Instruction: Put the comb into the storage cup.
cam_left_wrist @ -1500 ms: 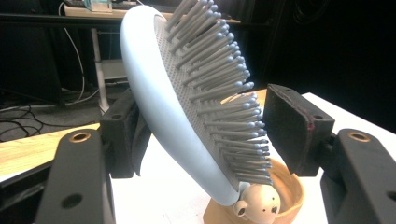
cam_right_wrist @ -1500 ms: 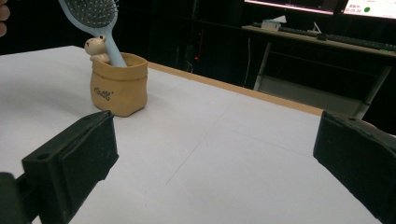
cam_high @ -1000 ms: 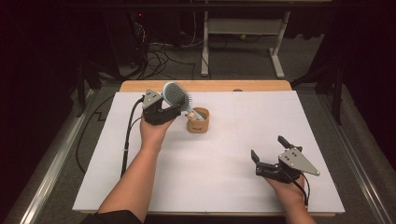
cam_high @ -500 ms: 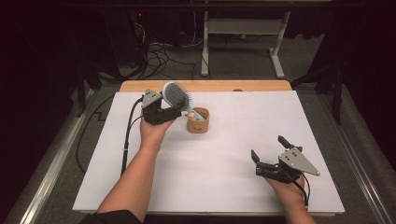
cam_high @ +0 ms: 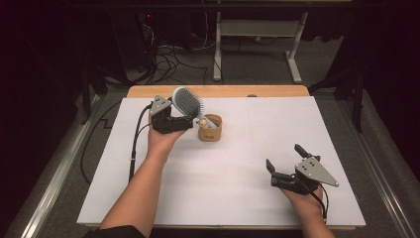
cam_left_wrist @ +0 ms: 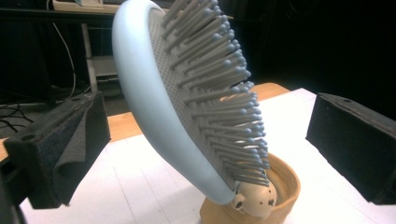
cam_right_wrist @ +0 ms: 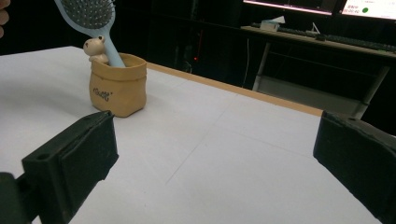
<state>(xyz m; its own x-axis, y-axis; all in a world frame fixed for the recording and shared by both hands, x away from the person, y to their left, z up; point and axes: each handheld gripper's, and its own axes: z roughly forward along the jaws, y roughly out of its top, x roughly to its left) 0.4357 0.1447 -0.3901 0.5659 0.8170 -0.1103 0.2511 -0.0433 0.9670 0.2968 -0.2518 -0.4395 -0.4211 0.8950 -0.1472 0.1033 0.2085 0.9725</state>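
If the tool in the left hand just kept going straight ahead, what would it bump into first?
Most likely the pale blue plastic hairbrush standing between its open jaws, handle down in the small tan pot. Depth is hard to judge.

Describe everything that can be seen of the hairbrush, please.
The hairbrush has a pale blue oval head of smooth plastic, as it looks, with grey ball-tipped bristles. It stands tilted, handle down in the small tan pot, resting on the pot's rim beside a little animal figure. The left tool has just been opening; its jaws stand on either side of the head without touching it.
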